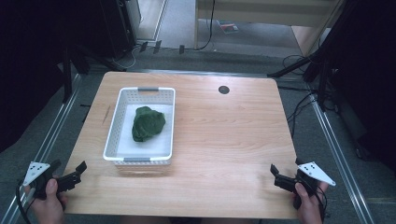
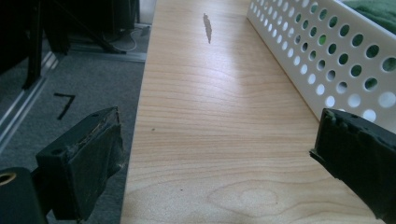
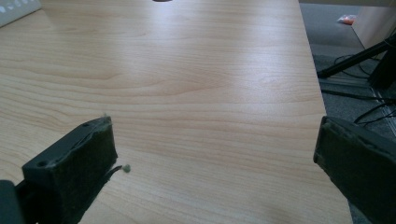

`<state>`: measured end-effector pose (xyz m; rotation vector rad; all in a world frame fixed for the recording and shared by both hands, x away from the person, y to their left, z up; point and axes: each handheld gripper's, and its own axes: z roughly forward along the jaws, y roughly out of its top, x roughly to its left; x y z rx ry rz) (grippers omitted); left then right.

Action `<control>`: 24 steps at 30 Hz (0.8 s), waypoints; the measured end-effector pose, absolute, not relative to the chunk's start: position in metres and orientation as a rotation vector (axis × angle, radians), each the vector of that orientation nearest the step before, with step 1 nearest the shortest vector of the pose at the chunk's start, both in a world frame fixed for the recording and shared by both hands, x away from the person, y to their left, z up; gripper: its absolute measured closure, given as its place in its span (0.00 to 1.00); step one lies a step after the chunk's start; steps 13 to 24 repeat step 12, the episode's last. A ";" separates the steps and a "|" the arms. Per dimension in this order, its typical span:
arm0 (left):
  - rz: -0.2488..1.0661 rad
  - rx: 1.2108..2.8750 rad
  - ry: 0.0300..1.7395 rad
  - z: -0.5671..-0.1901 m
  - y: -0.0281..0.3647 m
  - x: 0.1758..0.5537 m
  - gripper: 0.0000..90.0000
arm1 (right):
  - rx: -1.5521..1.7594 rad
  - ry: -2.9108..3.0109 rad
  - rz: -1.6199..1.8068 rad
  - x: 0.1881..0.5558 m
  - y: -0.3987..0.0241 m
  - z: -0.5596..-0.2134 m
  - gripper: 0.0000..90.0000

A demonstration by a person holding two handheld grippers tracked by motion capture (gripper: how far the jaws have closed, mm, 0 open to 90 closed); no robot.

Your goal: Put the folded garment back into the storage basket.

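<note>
A white perforated basket (image 1: 116,122) stands on the left half of the wooden table (image 1: 224,135), with a crumpled dark green cloth (image 1: 147,123) lying inside it. My left gripper (image 1: 70,170) hovers open at the table's near left corner, a hand holding it. In the left gripper view the basket's holed wall (image 2: 327,56) runs along the right, green cloth (image 2: 378,11) showing above its rim, and the left gripper (image 2: 217,140) has nothing between its jaws. My right gripper (image 1: 286,169) is open at the near right corner; the right gripper (image 3: 215,149) frames bare wood.
A dark round grommet (image 1: 224,89) sits near the table's far edge. A dark streak (image 2: 207,27) marks the wood left of the basket. Black stand legs and cables (image 1: 308,70) lie on the grey floor at the right. Metal rails (image 1: 56,126) run along both table sides.
</note>
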<state>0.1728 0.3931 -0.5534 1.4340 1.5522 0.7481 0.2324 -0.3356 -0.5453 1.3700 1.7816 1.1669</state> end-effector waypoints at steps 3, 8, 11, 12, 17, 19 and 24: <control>0.726 1.410 1.586 -0.554 0.396 0.174 0.02 | 1.372 1.782 1.165 0.232 -0.336 -0.545 0.00; 0.738 1.427 1.597 -0.554 0.394 0.175 0.02 | 1.373 1.779 1.165 0.233 -0.336 -0.545 0.00; 0.740 1.442 1.599 -0.554 0.393 0.176 0.03 | 1.376 1.780 1.165 0.233 -0.336 -0.545 0.00; 0.740 1.446 1.603 -0.553 0.392 0.176 0.02 | 1.377 1.781 1.164 0.233 -0.336 -0.545 0.00; 0.740 1.446 1.603 -0.553 0.392 0.176 0.02 | 1.377 1.781 1.164 0.233 -0.336 -0.545 0.00; 0.740 1.446 1.603 -0.553 0.392 0.176 0.02 | 1.377 1.781 1.164 0.233 -0.336 -0.545 0.00; 0.740 1.446 1.603 -0.553 0.392 0.176 0.02 | 1.377 1.781 1.164 0.233 -0.336 -0.545 0.00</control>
